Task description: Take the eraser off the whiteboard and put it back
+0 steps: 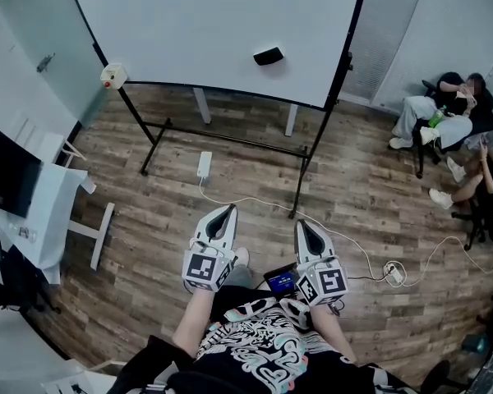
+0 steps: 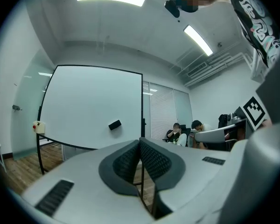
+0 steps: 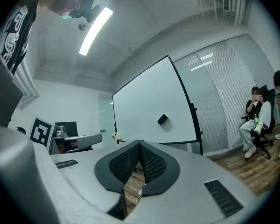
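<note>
At the far left, a dark monitor (image 1: 6, 171) stands on a white desk and plays no part in this procedure. A small white box with a red button (image 1: 112, 76) is fixed at the left post of the board stand. Your left gripper (image 1: 227, 213) is held level near your body over the wood floor (image 1: 148, 220). Its jaws are closed pad against pad with nothing between them. The whiteboard (image 1: 189, 23) stands ahead of you on its black frame, well apart from both grippers. The eraser (image 1: 268, 56), a small dark block, sits on the board face in the lower right part of the white surface, above the bottom rail and left of the right post. Below the board, a white power strip (image 1: 204, 164) lies on the floor, with a cable (image 1: 353, 245) running off toward the right. Your right gripper (image 1: 302, 225) is also level and near your body. Its jaws are likewise closed on nothing. At the far right, seated people (image 1: 444, 117) occupy chairs clear of the work area. Judge the task status as follows: the eraser is on the board and neither gripper is near it, so either no step has begun or the cycle is complete, and the views do not settle which. If the removal is pending, you must approach the board, part one pair of jaws, grip the eraser, lift it off, and place it back.
</note>
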`<state>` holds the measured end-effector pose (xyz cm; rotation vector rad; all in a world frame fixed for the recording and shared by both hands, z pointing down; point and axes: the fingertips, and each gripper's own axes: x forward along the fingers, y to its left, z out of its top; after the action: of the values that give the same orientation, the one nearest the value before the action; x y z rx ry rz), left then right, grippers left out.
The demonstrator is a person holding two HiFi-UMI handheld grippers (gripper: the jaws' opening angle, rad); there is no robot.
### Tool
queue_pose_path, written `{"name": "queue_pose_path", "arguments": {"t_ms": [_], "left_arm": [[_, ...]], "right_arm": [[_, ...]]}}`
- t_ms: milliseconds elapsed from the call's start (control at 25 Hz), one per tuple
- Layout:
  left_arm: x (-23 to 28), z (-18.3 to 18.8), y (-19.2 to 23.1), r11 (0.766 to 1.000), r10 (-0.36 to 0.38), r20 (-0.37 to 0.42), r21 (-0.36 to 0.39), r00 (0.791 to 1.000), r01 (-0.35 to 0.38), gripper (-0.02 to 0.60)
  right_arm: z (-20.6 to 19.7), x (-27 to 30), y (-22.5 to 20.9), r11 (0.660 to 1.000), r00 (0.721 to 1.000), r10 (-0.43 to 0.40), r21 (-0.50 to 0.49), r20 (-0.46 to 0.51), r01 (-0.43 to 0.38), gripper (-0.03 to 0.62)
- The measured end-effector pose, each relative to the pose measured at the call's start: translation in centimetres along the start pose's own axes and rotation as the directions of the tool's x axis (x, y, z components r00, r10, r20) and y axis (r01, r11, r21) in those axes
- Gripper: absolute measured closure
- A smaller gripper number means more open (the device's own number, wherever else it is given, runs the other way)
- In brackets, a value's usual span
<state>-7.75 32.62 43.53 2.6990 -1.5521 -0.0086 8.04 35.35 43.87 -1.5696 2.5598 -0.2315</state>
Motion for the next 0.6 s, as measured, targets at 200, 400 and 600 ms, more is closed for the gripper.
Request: {"name": "queue_pose_path", "arguments": {"t_ms": [200,400,600], "left_arm": [[1.1,0.0,0.7,1.0,0.02,0.01,-0.017,1.0,-0.02,0.568],[3.1,-0.5,1.6,1.0,0.022,0.006,-0.005,1.0,-0.022,0.568],[6.2,-1.0,3.3,1.0,0.027,0.003,-0.004,1.0,-0.027,0.568]], "right_arm": [[0.0,0.6,-0.8,1.0,1.0,-0.002,-0.002,-0.003,0.002,0.58],[-0.3,2.4,-2.4,1.0,1.0,-0.01,0.0,-0.009,0.01,0.58],[-0.6,5.3,-4.2,1.0,1.0,-0.011,-0.006,-0.009,0.011,0.58]]}}
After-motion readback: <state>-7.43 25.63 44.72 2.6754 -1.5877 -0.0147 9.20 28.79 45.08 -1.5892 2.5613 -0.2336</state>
